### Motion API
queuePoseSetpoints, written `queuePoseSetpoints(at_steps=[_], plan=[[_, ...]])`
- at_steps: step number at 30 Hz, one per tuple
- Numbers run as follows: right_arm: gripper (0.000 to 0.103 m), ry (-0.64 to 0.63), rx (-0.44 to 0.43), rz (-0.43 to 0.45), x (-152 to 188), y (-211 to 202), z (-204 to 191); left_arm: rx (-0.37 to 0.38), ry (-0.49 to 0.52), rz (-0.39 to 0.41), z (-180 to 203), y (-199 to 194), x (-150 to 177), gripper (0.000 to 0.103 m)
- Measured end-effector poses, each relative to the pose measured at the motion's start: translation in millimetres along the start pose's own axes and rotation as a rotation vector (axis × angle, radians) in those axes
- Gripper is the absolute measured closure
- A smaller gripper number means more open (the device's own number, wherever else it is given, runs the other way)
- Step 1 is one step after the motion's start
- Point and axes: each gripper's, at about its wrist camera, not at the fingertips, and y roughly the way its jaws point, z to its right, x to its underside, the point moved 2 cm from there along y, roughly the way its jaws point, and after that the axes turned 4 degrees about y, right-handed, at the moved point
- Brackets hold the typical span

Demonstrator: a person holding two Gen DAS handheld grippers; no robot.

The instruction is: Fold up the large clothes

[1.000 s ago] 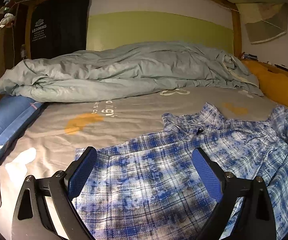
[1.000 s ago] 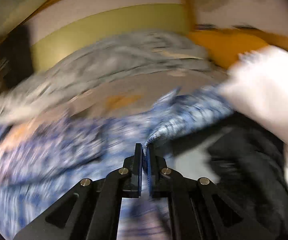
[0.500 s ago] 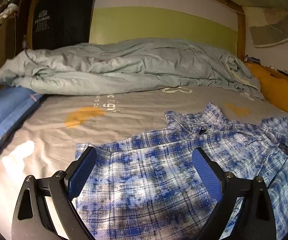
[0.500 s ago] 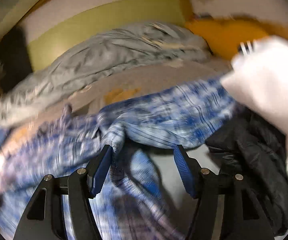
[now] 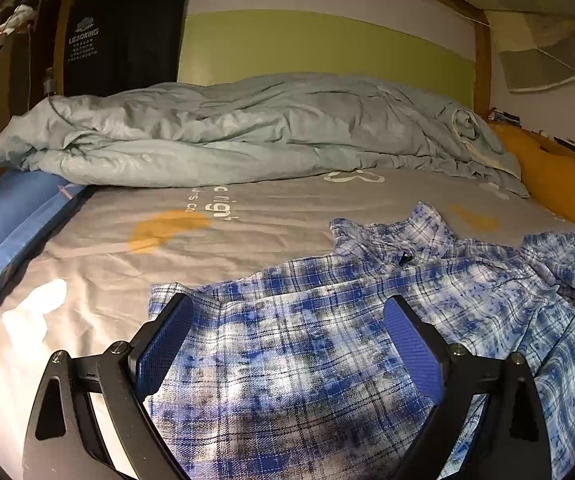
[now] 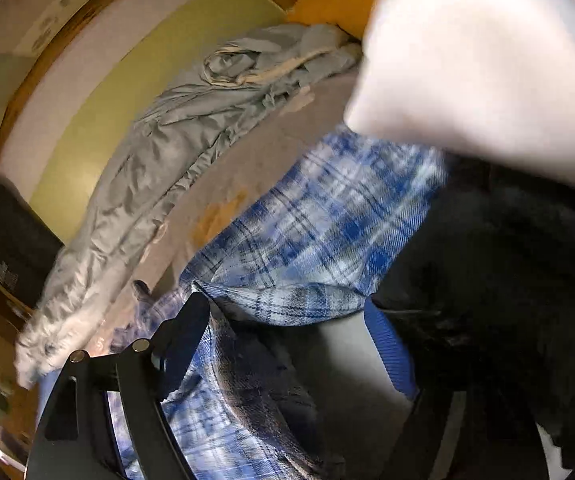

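The left hand-held gripper (image 5: 287, 344) hangs over the blue plaid shirt (image 5: 327, 360) with its jaws spread wide, gripping nothing. The right hand-held gripper (image 6: 299, 340) has just been opening; a fold of the shirt lies between its pads, which do not press it. The shirt is spread on the grey bedsheet (image 5: 247, 216). Beyond the shirt lies a crumpled grey-green duvet (image 5: 227, 136), to its right an orange pillow (image 5: 551, 176). White fabric (image 6: 487, 60) and dark cloth (image 6: 507, 280) lie beside the shirt's right edge.
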Motion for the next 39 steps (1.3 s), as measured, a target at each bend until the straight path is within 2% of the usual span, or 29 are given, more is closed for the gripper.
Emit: queuePoseSetpoints(at_steps=[3, 6, 8, 9, 11, 14, 15, 16, 17, 18, 19, 21, 23, 24, 25, 26, 28, 29, 31, 33, 34, 37, 39], plan=[[0.022, 0.075, -0.007, 0.032, 2, -5, 14, 0.006, -0.018, -0.018, -3, 3, 1, 0.008], [0.022, 0.221, 0.000, -0.006, -3, 9, 35, 0.008, -0.021, -0.013, -3, 2, 1, 0.008], [0.022, 0.355, -0.009, 0.027, -4, 7, 50, 0.004, -0.015, -0.012, -2, 2, 1, 0.008], [0.022, 0.448, 0.000, 0.079, -5, 4, 57, 0.004, -0.011, -0.013, -1, 3, 1, 0.008], [0.022, 0.492, 0.068, 0.110, -10, 8, 57, -0.001, -0.009, -0.023, 0, 5, 2, 0.008], [0.021, 0.381, 0.170, 0.097, -20, 25, 40, 0.006, -0.021, -0.036, -2, 7, 3, 0.008], [0.035, 0.333, 0.194, 0.107, -21, 29, 34, 0.006, -0.025, -0.035, -3, 6, 3, 0.008], [0.068, 0.270, 0.218, 0.109, -21, 33, 27, 0.006, -0.027, -0.032, -4, 6, 3, 0.008], [0.083, 0.215, 0.231, 0.091, -21, 40, 21, 0.006, -0.029, -0.030, -4, 5, 3, 0.008], [0.092, 0.165, 0.250, 0.057, -19, 48, 17, 0.005, -0.030, -0.028, -4, 4, 3, 0.008], [0.095, 0.147, 0.241, 0.052, -18, 49, 14, 0.002, -0.029, -0.028, -4, 4, 2, 0.008], [0.097, 0.085, 0.162, 0.099, -18, 37, -3, -0.011, -0.026, -0.032, -4, 5, 3, 0.008], [0.097, -0.052, 0.161, 0.155, -18, 21, -35, -0.014, -0.022, -0.036, -3, 6, 3, 0.008], [0.097, -0.171, 0.134, 0.216, -15, 5, -66, -0.013, -0.020, -0.035, -2, 6, 3, 0.008], [0.097, -0.256, 0.090, 0.239, -10, -7, -92, -0.015, -0.018, -0.034, -2, 5, 3, 0.008], [0.097, -0.309, 0.050, 0.237, -6, -13, -110, -0.017, -0.015, -0.032, -2, 5, 3, 0.008], [0.097, -0.450, -0.111, 0.160, 13, -25, -165, -0.019, -0.012, -0.027, -1, 4, 3, 0.008], [0.097, -0.485, -0.151, 0.133, 22, -27, -180, -0.021, -0.010, -0.024, -1, 3, 3, 0.008], [0.097, -0.596, -0.250, 0.045, 58, -23, -222, -0.026, -0.006, -0.018, -1, 1, 2, 0.008], [0.097, -0.740, -0.259, -0.064, 106, -4, -250, -0.029, -0.002, -0.013, -1, 0, 2, 0.008], [0.097, -0.783, -0.247, -0.079, 125, 4, -253, -0.031, -0.001, -0.012, -1, 0, 2, 0.008], [0.097, -0.774, -0.168, 0.002, 144, 18, -242, -0.030, -0.003, -0.008, -1, -1, 1, 0.008], [0.097, -0.732, -0.123, -0.004, 138, 24, -227, -0.031, -0.002, -0.008, -1, -1, 1, 0.008]])
